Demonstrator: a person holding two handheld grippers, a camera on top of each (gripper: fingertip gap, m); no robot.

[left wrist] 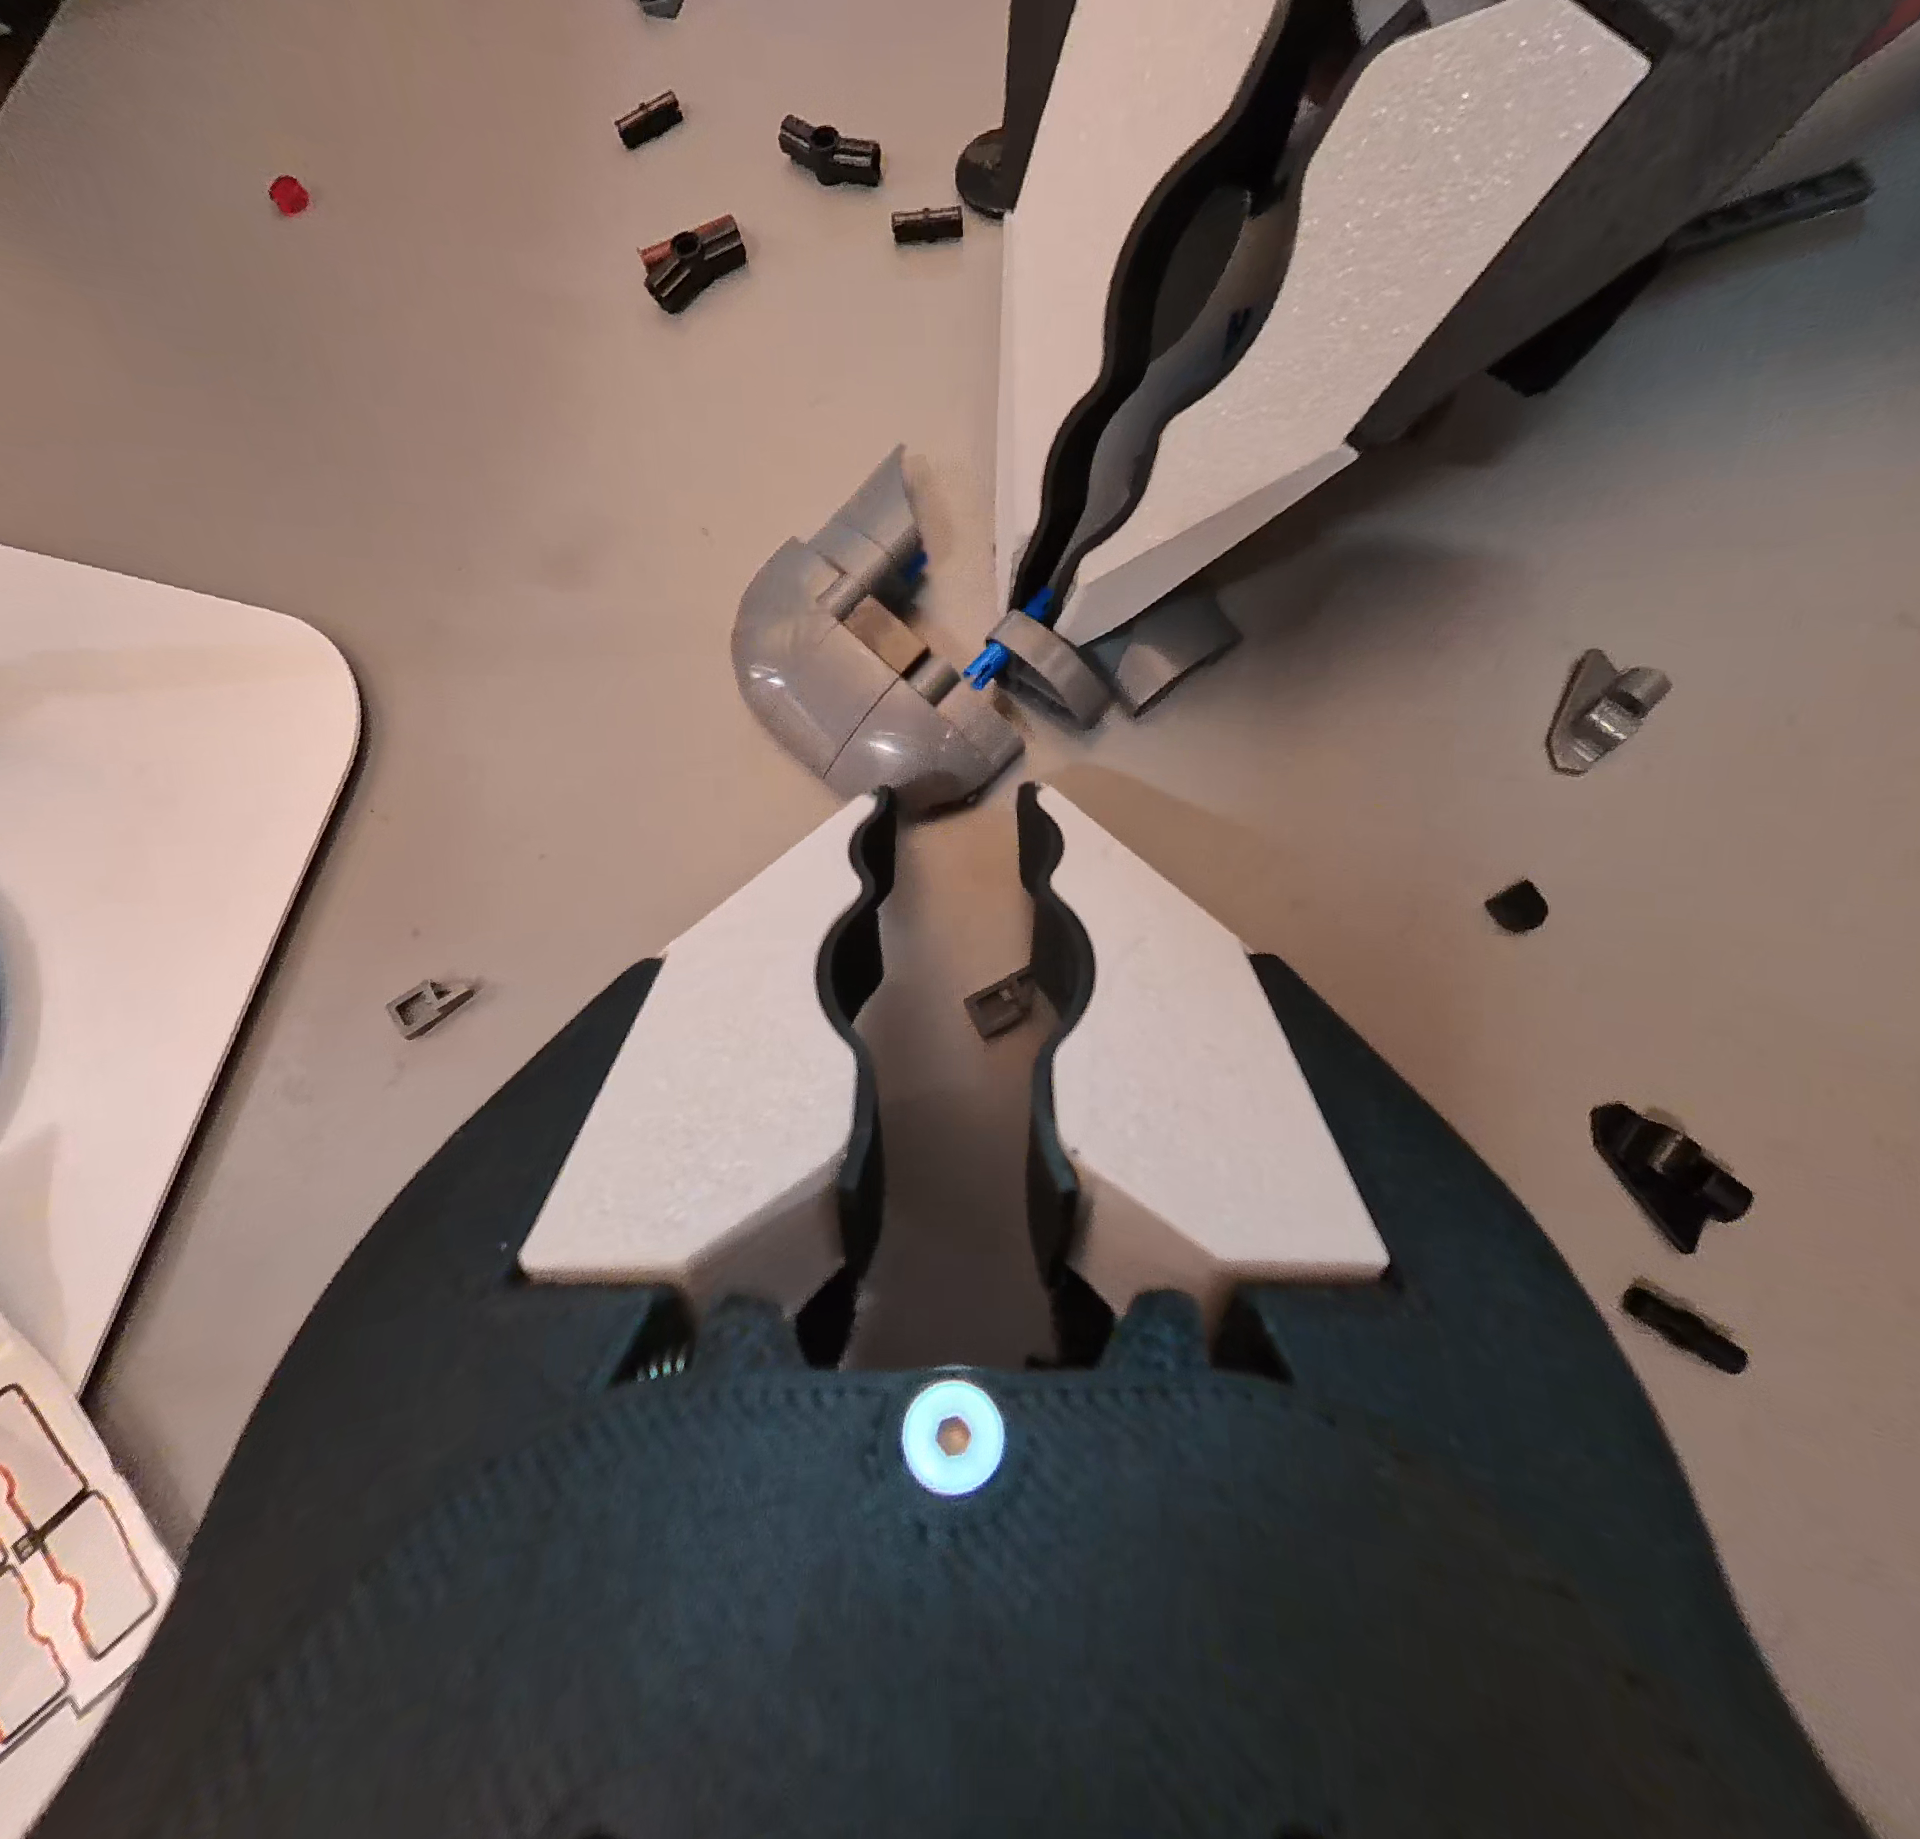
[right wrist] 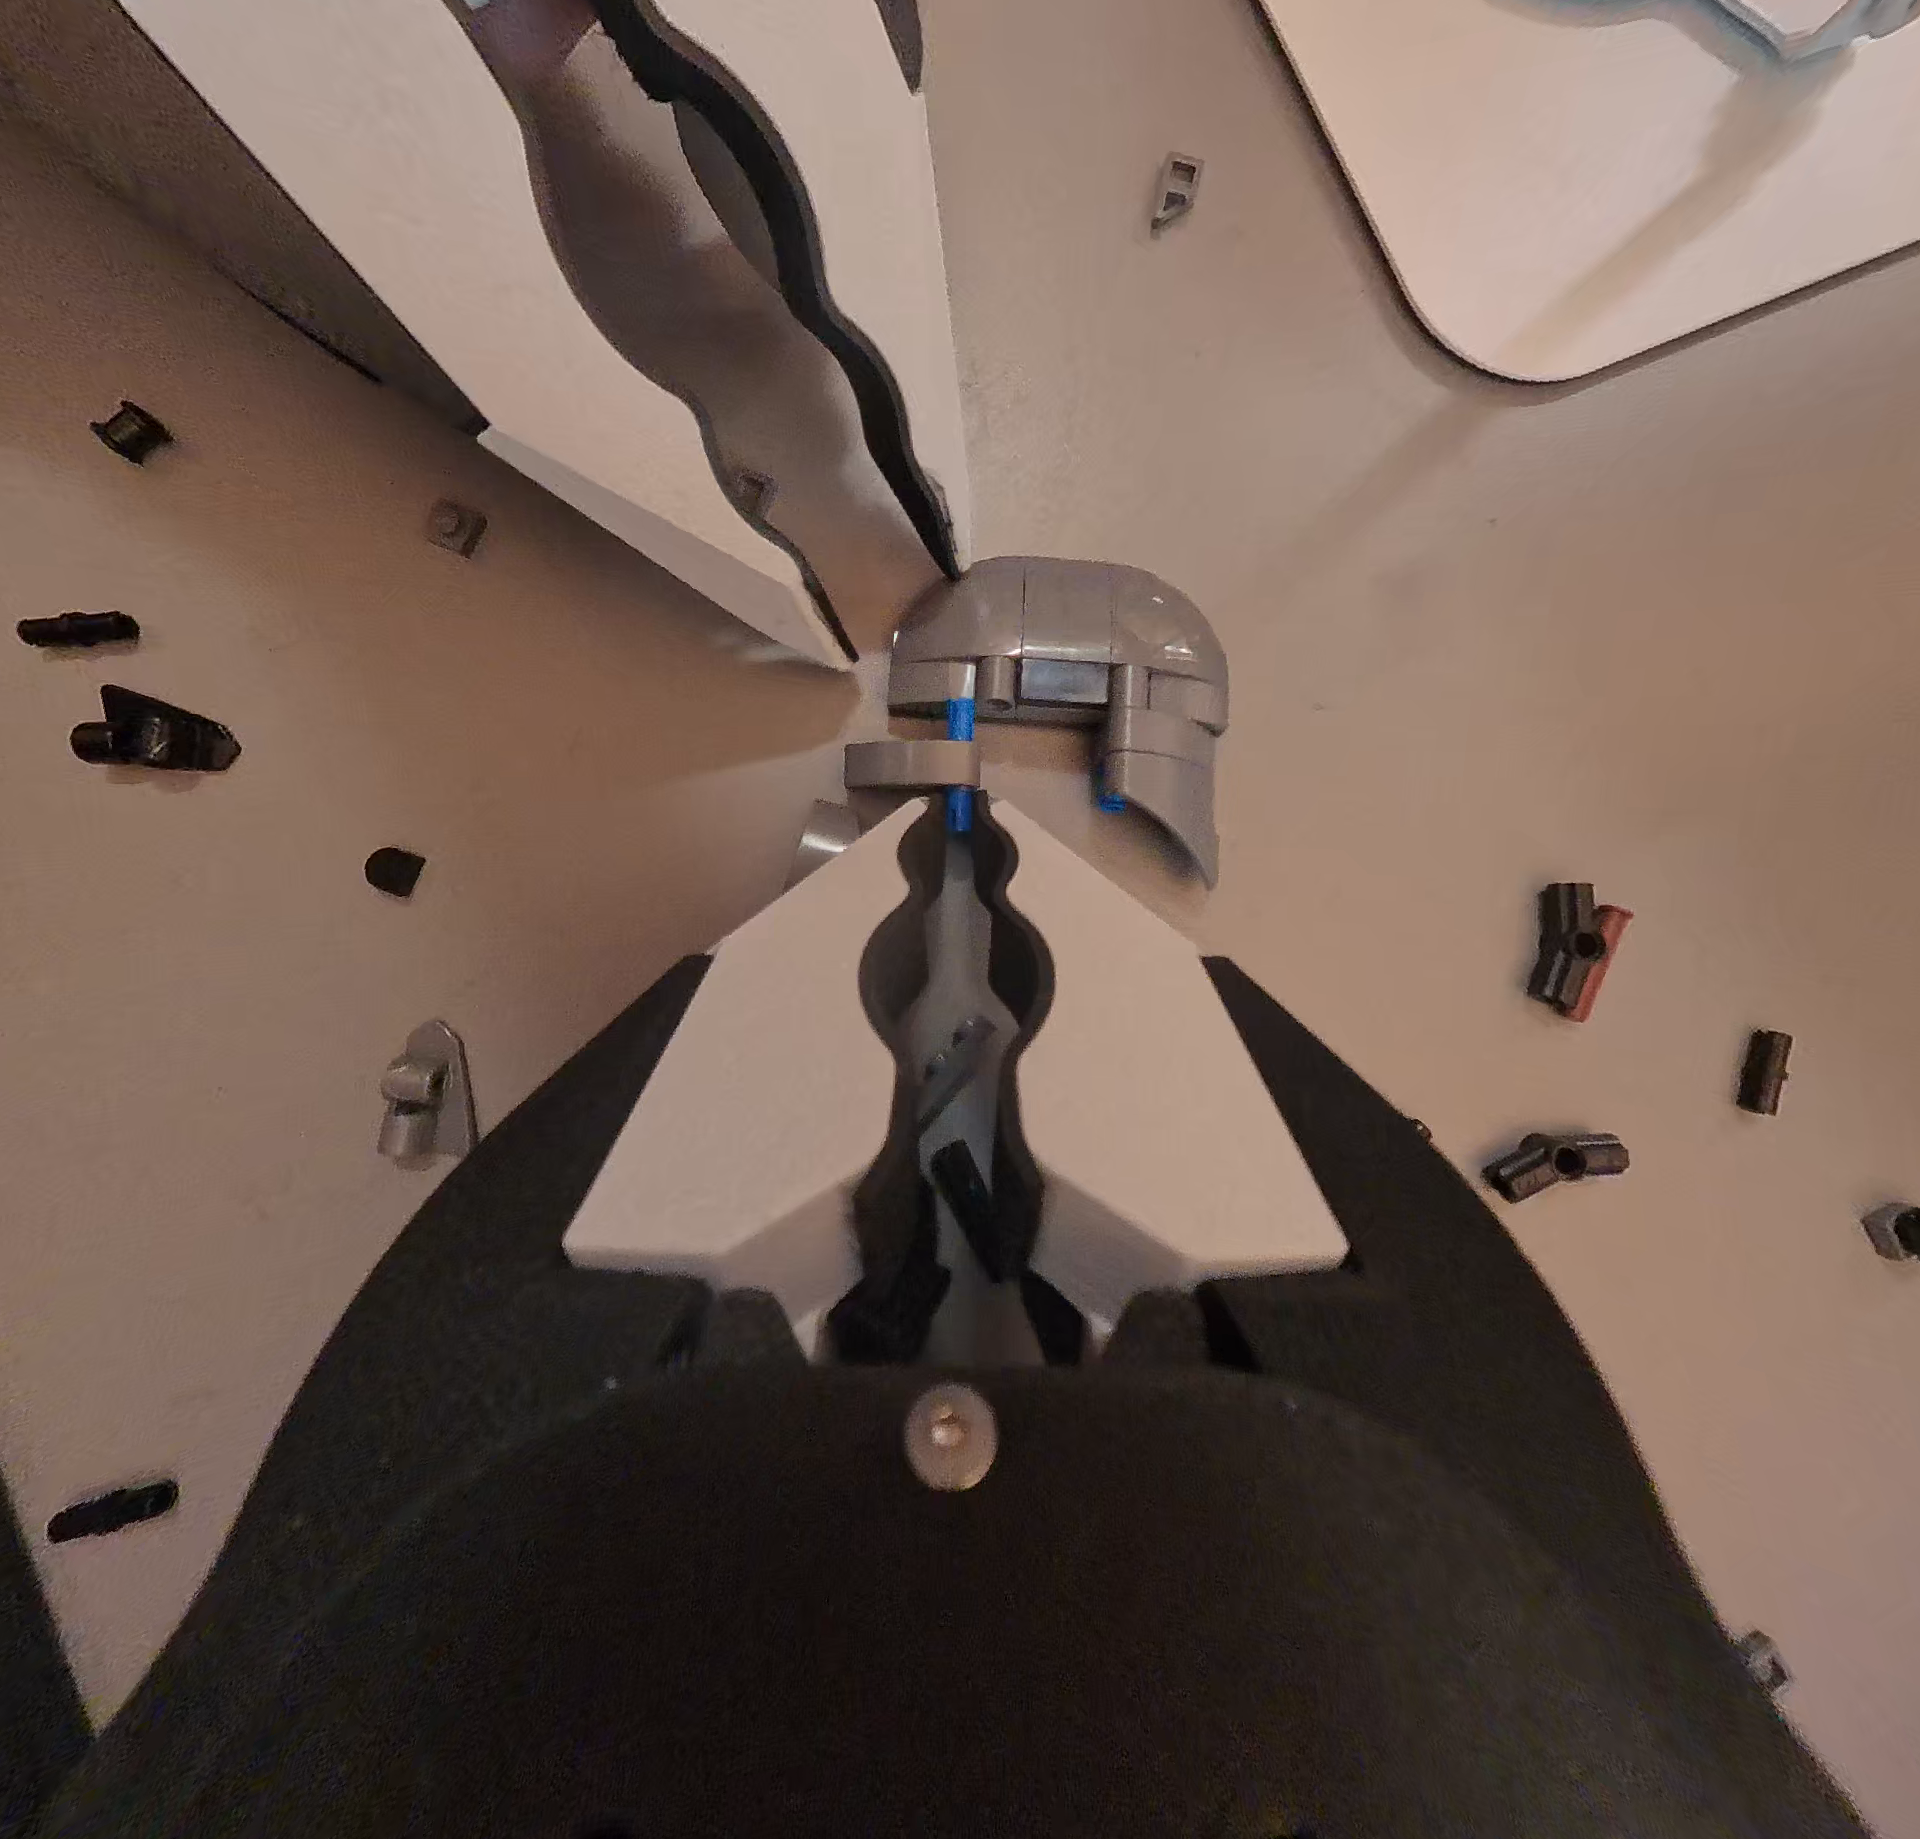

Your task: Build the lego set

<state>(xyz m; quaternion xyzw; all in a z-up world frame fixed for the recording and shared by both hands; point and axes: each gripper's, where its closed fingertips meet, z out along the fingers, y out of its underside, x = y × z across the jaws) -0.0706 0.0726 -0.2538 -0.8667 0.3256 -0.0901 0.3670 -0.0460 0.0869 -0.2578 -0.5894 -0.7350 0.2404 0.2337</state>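
A grey domed lego assembly [left wrist: 831, 667] lies on the table; it also shows in the right wrist view [right wrist: 1060, 636]. My left gripper [left wrist: 954, 802] has its two tips closed on the assembly's rounded corner, with the jaws a little apart. From the right wrist view it [right wrist: 902, 616] comes in from the upper left. My right gripper [right wrist: 954, 804] is shut on a small grey curved piece [right wrist: 904, 763] with a blue pin [right wrist: 958, 813] through it. The pin's far end meets the assembly's side. In the left wrist view my right gripper [left wrist: 1039, 617] reaches down from the upper right with that piece [left wrist: 1049, 672].
Loose black connectors [left wrist: 691, 257] and a red stud [left wrist: 289, 194] lie at the far left. Grey [left wrist: 1600, 719] and black [left wrist: 1662, 1176] parts lie to the right. A white tray [left wrist: 156, 750] and a sticker sheet [left wrist: 62, 1540] sit at the left edge. My left and right fingertips are right by each other. The red stud [left wrist: 289, 194] is about 20 cm from both grippers' fingertips.
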